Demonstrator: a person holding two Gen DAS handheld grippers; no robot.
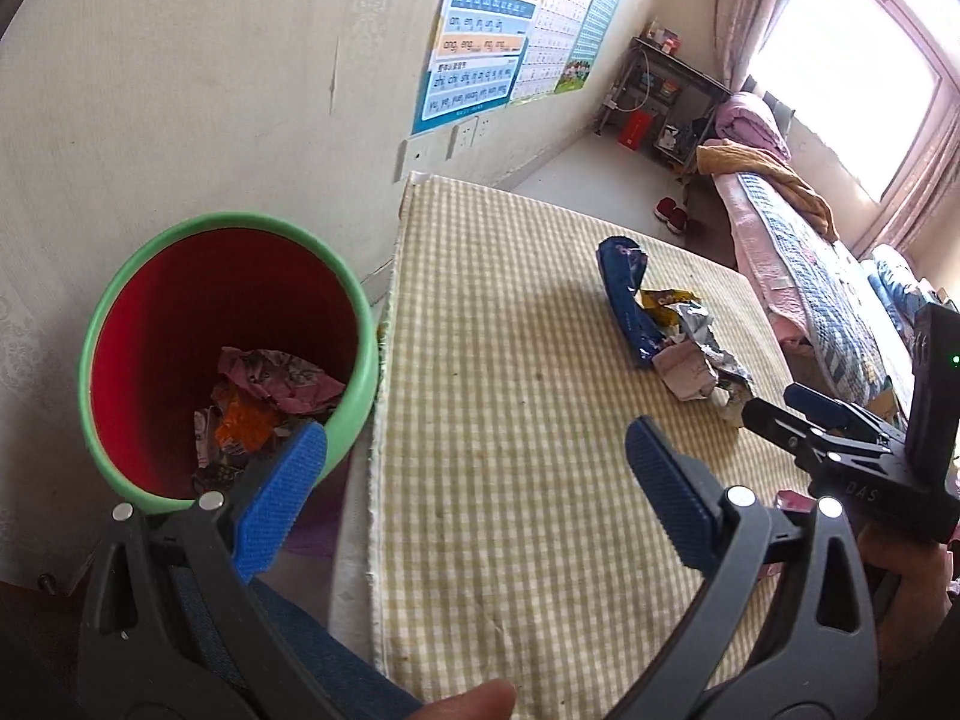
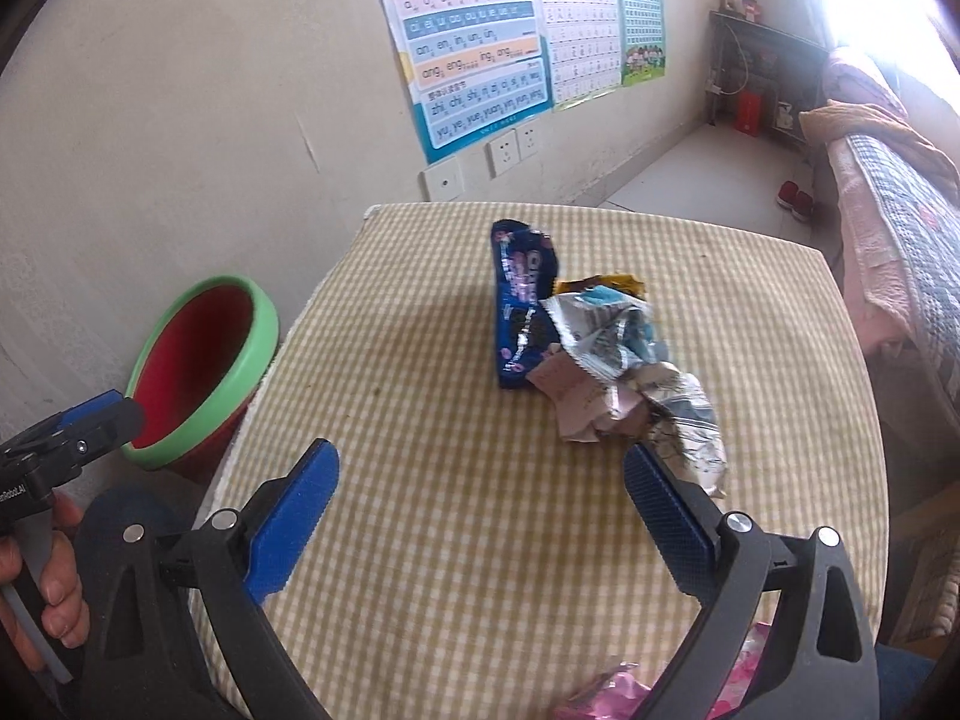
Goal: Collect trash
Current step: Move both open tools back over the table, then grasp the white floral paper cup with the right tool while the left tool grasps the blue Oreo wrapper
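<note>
A table (image 2: pixel 456 540) covered in a yellow-and-white checked cloth carries a small heap of trash toward its far right part. The heap is a blue snack wrapper (image 2: pixel 522 306) standing partly upright, a yellow wrapper (image 2: pixel 624 283) just behind it, and crumpled silver and pale pink wrappers (image 2: pixel 624 372) touching its right side. To the left of the table, against the wall, stands a bin (image 1: pixel 360 372) with a green rim and red inside; crumpled pink and orange wrappers (image 1: pixel 264 396) lie at its bottom.

The left gripper (image 1: pixel 474 468) hangs over the table's near left edge, beside the bin, its jaws wide apart and empty. The right gripper (image 2: pixel 480 480) is over the near middle of the table, jaws also wide apart and empty, with its right blue pad (image 2: pixel 666 510) just beside the silver wrapper. Something pink and shiny (image 2: pixel 606 696) shows at the table's near edge, under the right gripper. Charts (image 2: pixel 474 48) hang on the far wall, and a bed (image 1: pixel 798 252) lies to the right.
</note>
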